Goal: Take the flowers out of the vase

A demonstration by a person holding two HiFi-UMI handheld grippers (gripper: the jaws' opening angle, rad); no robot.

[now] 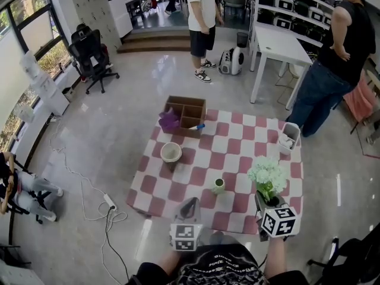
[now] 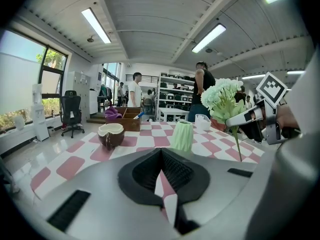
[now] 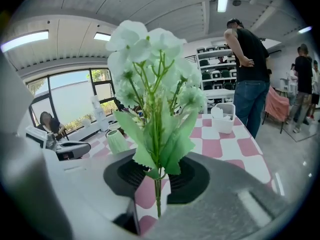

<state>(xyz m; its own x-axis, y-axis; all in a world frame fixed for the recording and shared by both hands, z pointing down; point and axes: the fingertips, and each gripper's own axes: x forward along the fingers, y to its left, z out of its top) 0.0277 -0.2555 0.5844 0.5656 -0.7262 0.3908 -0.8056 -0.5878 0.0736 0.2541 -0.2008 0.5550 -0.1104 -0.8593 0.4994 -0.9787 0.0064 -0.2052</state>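
My right gripper (image 1: 265,202) is shut on the thin green stem of a bunch of white-green flowers (image 1: 267,174) and holds it upright above the near right corner of the red-and-white checked table (image 1: 237,141). In the right gripper view the flowers (image 3: 155,69) stand straight up from the closed jaws (image 3: 158,176), stem pinched between the pads. The small ribbed green vase (image 1: 219,186) stands free, left of the flowers, with nothing in it. My left gripper (image 1: 190,202) hovers at the table's near edge, shut and holding nothing, and points towards the vase (image 2: 182,135).
A coconut-shell bowl (image 1: 171,152) sits mid-left on the table. A wooden divided box (image 1: 185,111) with a purple cloth (image 1: 170,121) is at the far edge, a white cup (image 1: 290,136) at the right edge. Two persons (image 1: 202,16) (image 1: 335,64) stand beyond, near a white desk (image 1: 282,43).
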